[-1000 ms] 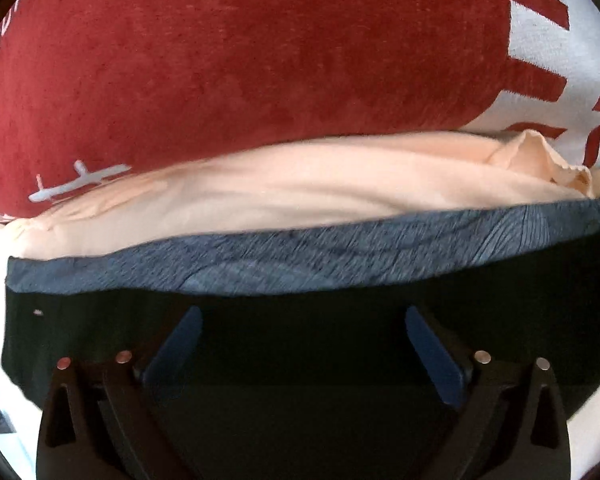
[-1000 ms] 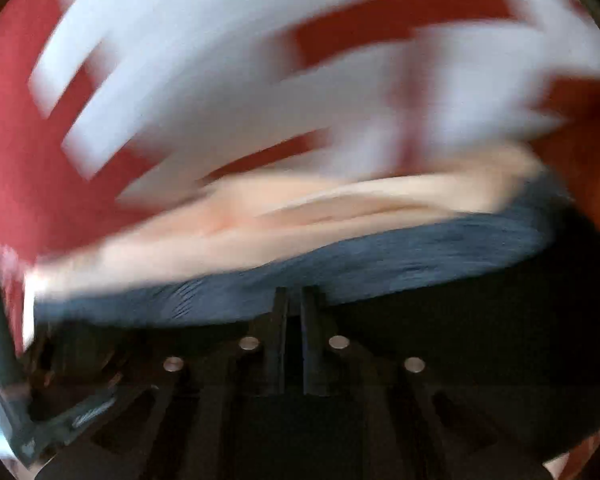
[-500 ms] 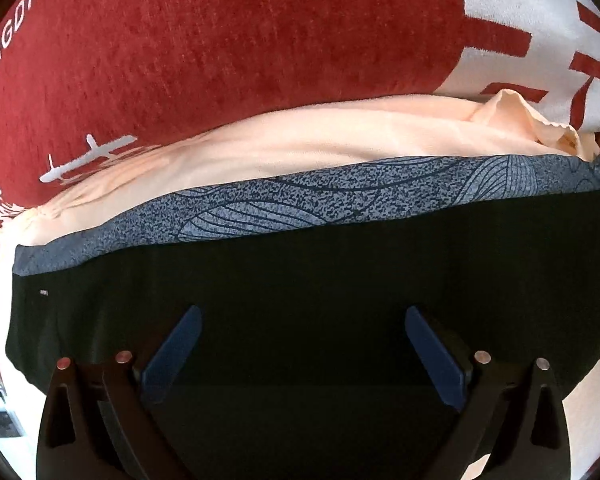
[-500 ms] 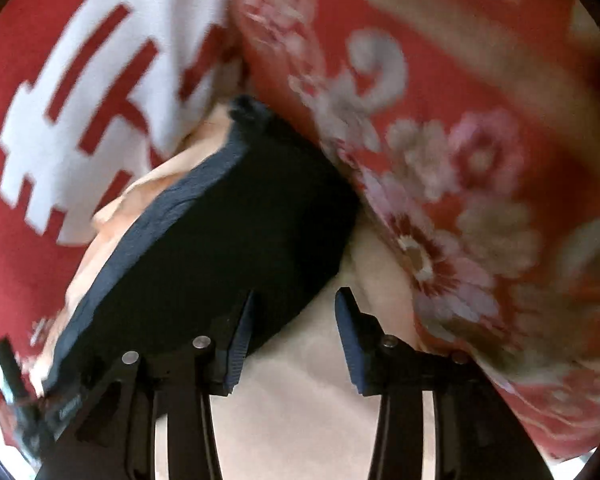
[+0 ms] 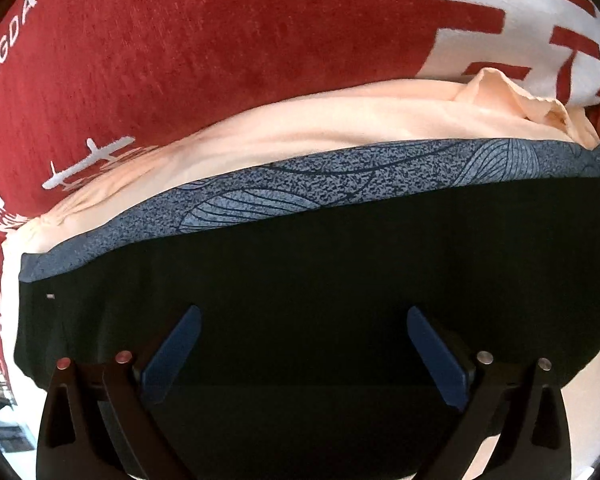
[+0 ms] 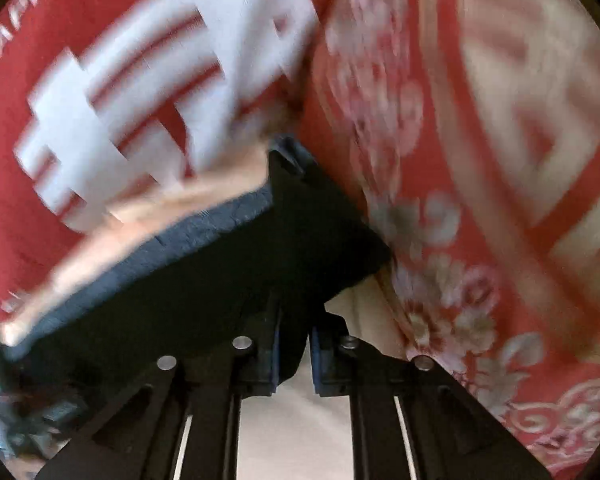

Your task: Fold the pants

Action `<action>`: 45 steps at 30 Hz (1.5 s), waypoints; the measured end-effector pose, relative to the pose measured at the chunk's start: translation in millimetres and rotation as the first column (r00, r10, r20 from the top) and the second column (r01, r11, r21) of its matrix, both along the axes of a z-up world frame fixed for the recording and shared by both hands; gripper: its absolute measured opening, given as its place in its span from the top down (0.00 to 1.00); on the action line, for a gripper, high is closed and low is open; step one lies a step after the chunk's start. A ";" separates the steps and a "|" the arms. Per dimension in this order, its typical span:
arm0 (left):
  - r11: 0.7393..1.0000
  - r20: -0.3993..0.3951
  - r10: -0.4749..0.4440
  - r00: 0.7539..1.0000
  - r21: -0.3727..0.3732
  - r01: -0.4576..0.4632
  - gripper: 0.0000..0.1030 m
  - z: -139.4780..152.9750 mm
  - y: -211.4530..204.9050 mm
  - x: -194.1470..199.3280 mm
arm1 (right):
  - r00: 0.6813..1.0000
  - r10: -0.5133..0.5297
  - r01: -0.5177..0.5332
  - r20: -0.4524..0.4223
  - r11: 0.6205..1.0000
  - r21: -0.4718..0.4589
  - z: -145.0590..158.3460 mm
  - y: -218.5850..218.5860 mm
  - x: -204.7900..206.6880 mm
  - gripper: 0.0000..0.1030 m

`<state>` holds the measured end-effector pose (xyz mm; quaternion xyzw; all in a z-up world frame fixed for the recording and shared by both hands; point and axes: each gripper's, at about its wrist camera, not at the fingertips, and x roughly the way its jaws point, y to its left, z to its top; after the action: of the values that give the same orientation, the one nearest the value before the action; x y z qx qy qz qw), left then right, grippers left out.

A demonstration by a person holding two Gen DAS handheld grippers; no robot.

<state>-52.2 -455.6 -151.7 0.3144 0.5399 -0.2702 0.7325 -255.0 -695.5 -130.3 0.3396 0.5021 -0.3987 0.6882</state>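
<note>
Filling the lower half of the left wrist view, the black pants lie flat, with a grey-blue patterned waistband running across the middle of the frame along their far edge. The left gripper sits over the dark cloth at bottom centre; its blue pads stand wide apart and hold nothing. A peach cloth lies just beyond the waistband, touching it. A red blanket with white lettering occupies the upper frame.

The right wrist view is blurred by motion. The pants occupy centre and lower left, one corner reaching toward centre right. The right gripper is at bottom centre, fingers drawn close with only a narrow gap; an edge of black cloth lies between them, though whether it is firmly pinched cannot be told. A red floral cloth covers the right side, and a pale surface shows at bottom centre.
</note>
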 end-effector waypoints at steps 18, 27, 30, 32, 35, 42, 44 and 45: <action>0.989 -0.007 0.124 0.992 -0.084 -0.124 0.00 4.8 -35.4 26.7 | 0.992 0.118 -0.115 0.052 0.991 -0.062 -36.8 -46.5 95.2 0.78; 0.986 0.078 0.158 0.984 0.033 -0.161 0.00 49.2 52.4 58.8 | 0.987 0.098 -0.103 0.126 0.994 0.037 -0.9 -27.4 80.0 0.82; 0.975 0.075 0.213 0.974 0.054 -0.217 0.00 58.9 100.0 79.3 | 0.958 0.129 -0.178 0.257 0.968 0.179 4.2 13.1 80.5 0.81; 0.970 0.086 0.226 0.970 0.069 -0.232 0.00 59.9 128.5 97.2 | 0.928 0.169 -0.265 0.332 0.926 0.270 4.1 54.1 88.7 0.81; 0.963 0.137 0.236 0.962 0.099 -0.250 0.00 52.8 173.6 120.6 | 0.893 0.199 -0.361 0.404 0.853 0.378 -3.4 116.9 106.4 0.81; 0.955 0.176 0.213 0.961 0.170 -0.243 0.00 -14.6 255.7 167.2 | 0.855 0.072 -0.401 0.513 0.720 0.567 -45.2 240.8 178.0 0.81; 0.968 0.137 0.216 0.967 0.098 -0.230 0.00 -22.8 270.0 171.5 | 0.856 0.008 -0.373 0.516 0.702 0.607 -72.1 258.1 193.8 0.81; 0.973 0.127 0.206 0.970 0.075 -0.216 0.00 -22.2 273.2 172.1 | 0.856 -0.010 -0.362 0.517 0.703 0.612 -75.9 265.3 195.2 0.81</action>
<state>119.9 -182.4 -174.0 0.3025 0.5373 -0.1476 0.7733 -59.8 -430.3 -206.2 0.6076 0.4567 -0.0145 0.6497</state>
